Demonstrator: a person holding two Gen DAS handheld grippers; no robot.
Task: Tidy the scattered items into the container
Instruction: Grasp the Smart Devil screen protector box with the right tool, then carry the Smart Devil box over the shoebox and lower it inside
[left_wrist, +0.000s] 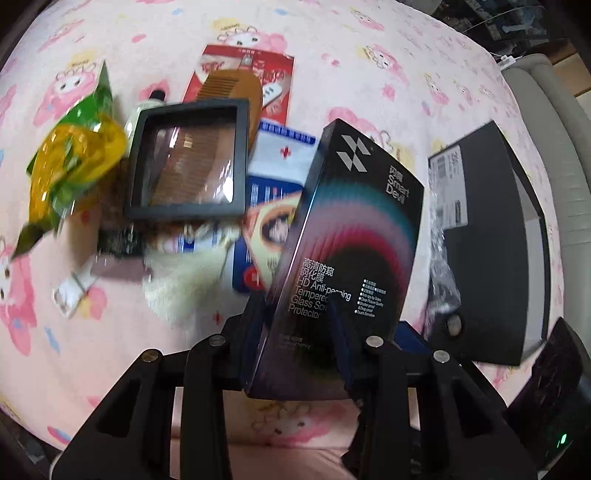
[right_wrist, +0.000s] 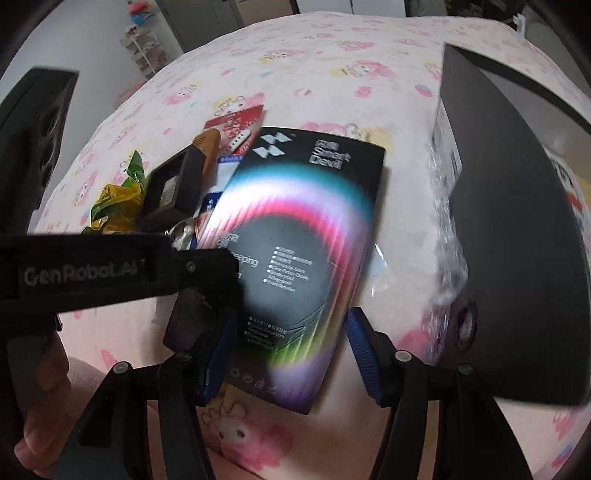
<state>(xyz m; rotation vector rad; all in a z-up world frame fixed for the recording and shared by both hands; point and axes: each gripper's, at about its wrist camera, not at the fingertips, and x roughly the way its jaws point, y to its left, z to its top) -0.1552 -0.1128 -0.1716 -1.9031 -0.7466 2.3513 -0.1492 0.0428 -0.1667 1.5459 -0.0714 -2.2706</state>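
Over pink bedding (left_wrist: 369, 66), left gripper (left_wrist: 299, 325) clamps the screen protector box (left_wrist: 351, 229); right gripper (right_wrist: 291, 350) gapes empty.

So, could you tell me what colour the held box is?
Black box with rainbow arcs; clearest in the right wrist view.

Left gripper (left_wrist: 295, 321) closed on a dark flat box (left_wrist: 347, 236), one finger on each broad face, box tilted and lifted off the bedding. Seen from the right wrist view as a black arm (right_wrist: 110, 273) reaching in from the left, gripped from below by a hand (right_wrist: 40, 417), fingers curled around the handle. Right gripper (right_wrist: 291, 354) spread wide, blue pads (right_wrist: 364, 354) apart, nothing between them, box lying beyond and between the tips, contact unclear.
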